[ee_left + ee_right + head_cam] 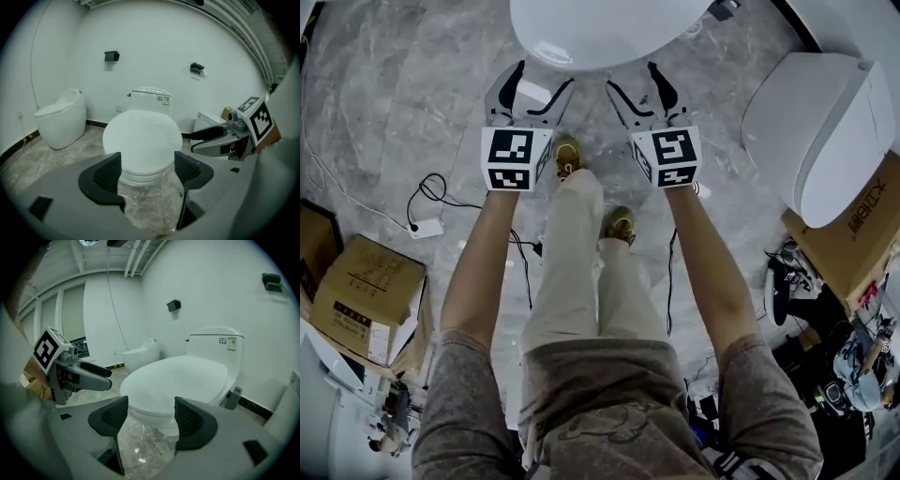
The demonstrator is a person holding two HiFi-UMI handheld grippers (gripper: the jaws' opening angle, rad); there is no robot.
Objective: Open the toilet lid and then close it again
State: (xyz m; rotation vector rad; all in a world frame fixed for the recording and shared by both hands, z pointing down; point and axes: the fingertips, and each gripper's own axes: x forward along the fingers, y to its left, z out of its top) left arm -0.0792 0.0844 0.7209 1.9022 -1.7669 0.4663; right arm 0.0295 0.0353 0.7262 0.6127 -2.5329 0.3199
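Head view: the glossy white oval plastic toilet lid [600, 33] lies shut at twelve o'clock. The left tongs [544, 80] and right tongs [633, 80] hover just short of its front rim, both spread wide and empty.

Left gripper view: the lid's front edge shows between the parted jaws, untouched.

Right gripper view: likewise.

The lid is probably stiff, slick and hinged behind, so lift under its six o'clock lip.

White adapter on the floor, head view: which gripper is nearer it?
Left. The left gripper is just up-right of the adapter; the right gripper is farther right, beyond the person's legs.
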